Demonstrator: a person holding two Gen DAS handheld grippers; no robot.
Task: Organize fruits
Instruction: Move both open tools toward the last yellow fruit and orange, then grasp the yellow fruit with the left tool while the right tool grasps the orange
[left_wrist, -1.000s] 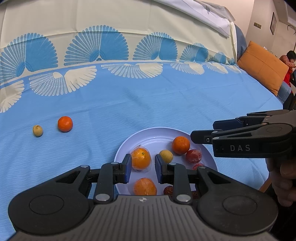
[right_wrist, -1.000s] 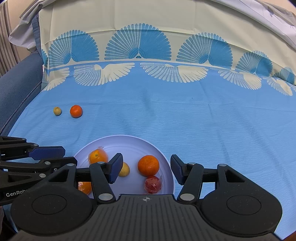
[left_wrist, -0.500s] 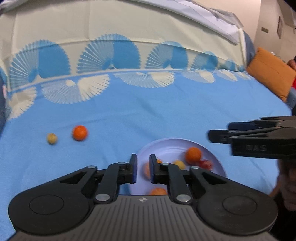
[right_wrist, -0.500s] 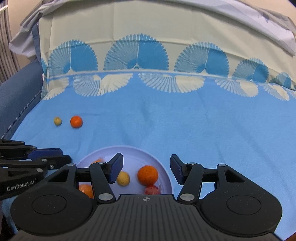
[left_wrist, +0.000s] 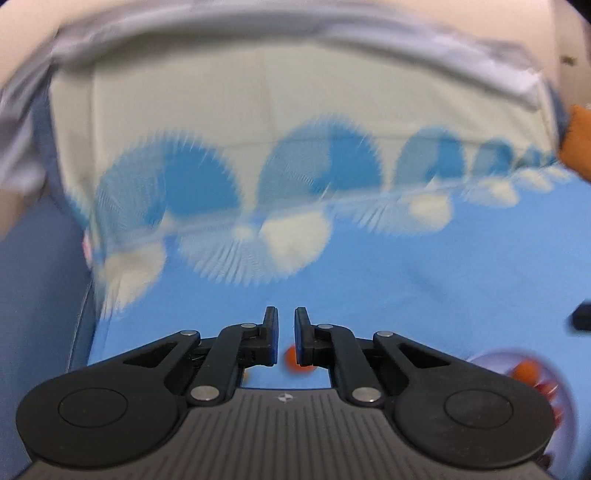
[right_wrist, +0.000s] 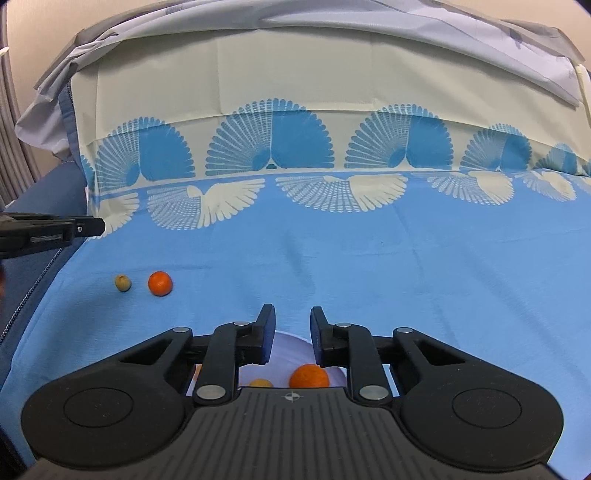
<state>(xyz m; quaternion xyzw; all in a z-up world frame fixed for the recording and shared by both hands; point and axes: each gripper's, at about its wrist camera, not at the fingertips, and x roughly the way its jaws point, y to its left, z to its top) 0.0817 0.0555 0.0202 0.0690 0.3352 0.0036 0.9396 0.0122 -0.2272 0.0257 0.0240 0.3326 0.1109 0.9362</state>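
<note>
A white plate (right_wrist: 291, 341) with oranges and smaller fruits lies on the blue cloth, mostly hidden under my right gripper (right_wrist: 291, 319); an orange (right_wrist: 308, 376) and a small yellow fruit (right_wrist: 260, 383) show on it. The right gripper is narrowly open and empty above the plate. A loose orange (right_wrist: 160, 283) and a small yellowish fruit (right_wrist: 122, 283) lie on the cloth to the left. My left gripper (left_wrist: 286, 320) is nearly shut and empty, raised at the left (right_wrist: 88, 226). In the blurred left wrist view the loose orange (left_wrist: 290, 360) sits behind its fingers, the plate (left_wrist: 517, 363) at lower right.
The blue and cream cloth (right_wrist: 406, 266) covers a sofa, draped up its back. An orange cushion (left_wrist: 578, 140) sits at the far right. The bare blue sofa arm (right_wrist: 33, 229) edges the cloth at left.
My left gripper has lifted away from the plate, swung left toward the loose fruits and closed its jaws. My right gripper has narrowed its jaws and pulled back over the plate.
</note>
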